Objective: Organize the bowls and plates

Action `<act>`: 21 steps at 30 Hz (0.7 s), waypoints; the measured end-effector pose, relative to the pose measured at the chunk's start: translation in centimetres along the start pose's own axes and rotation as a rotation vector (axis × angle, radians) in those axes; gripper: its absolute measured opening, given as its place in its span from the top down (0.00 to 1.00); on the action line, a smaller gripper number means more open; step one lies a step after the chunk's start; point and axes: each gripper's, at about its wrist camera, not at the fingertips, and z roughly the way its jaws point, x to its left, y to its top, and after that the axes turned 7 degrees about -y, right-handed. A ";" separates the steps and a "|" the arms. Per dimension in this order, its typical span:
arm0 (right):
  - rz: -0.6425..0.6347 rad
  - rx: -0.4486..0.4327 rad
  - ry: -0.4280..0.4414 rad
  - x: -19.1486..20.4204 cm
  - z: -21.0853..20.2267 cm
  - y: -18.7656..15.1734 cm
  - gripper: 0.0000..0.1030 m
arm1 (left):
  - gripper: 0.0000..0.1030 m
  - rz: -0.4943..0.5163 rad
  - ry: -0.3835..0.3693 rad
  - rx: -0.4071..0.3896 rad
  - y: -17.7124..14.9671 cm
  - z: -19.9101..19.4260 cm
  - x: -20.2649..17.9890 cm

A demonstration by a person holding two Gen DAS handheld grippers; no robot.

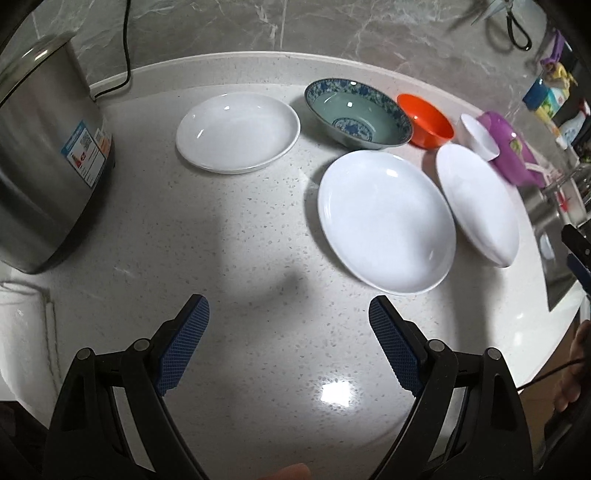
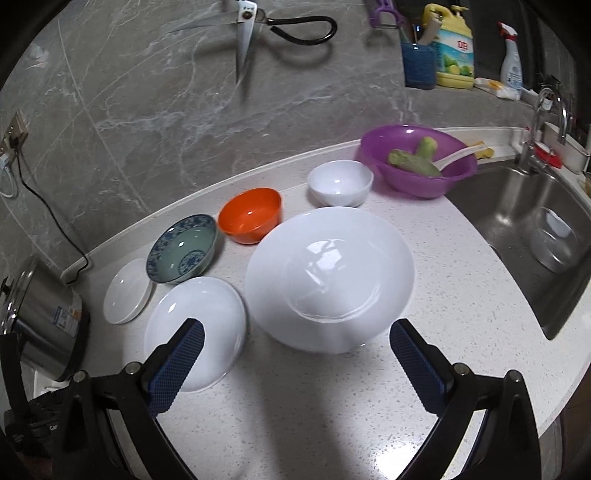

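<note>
On the speckled counter stand a small white plate point(image 1: 238, 132) point(image 2: 127, 290), a middle white plate point(image 1: 386, 220) point(image 2: 195, 332) and a large white plate point(image 1: 476, 203) point(image 2: 328, 277). Behind them sit a blue-patterned bowl point(image 1: 356, 112) point(image 2: 181, 248), an orange bowl point(image 1: 424, 120) point(image 2: 249, 215) and a small white bowl point(image 1: 478, 136) point(image 2: 340, 182). My left gripper point(image 1: 289, 310) hovers open over bare counter, near the middle plate's front edge. My right gripper point(image 2: 296, 332) is open just in front of the large plate, nothing between its fingers.
A steel cooker point(image 1: 48, 158) point(image 2: 40, 317) stands at the left with its cord on the wall. A purple basin point(image 2: 415, 160) with greens and a spoon sits by the sink point(image 2: 524, 236). Scissors point(image 2: 255, 26) hang on the wall; bottles line the ledge.
</note>
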 end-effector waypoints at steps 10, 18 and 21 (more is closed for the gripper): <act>-0.107 -0.059 0.020 -3.5 0.3 1.5 0.01 | 0.24 -0.012 -0.100 0.032 2.8 2.9 -2.6; -0.101 0.056 0.252 -10.7 5.8 6.6 0.09 | 0.23 0.008 -0.323 -0.063 6.9 3.8 -10.3; -0.143 0.148 0.320 -12.2 9.7 8.0 0.15 | 0.23 0.034 -0.212 -0.027 9.4 6.2 -13.8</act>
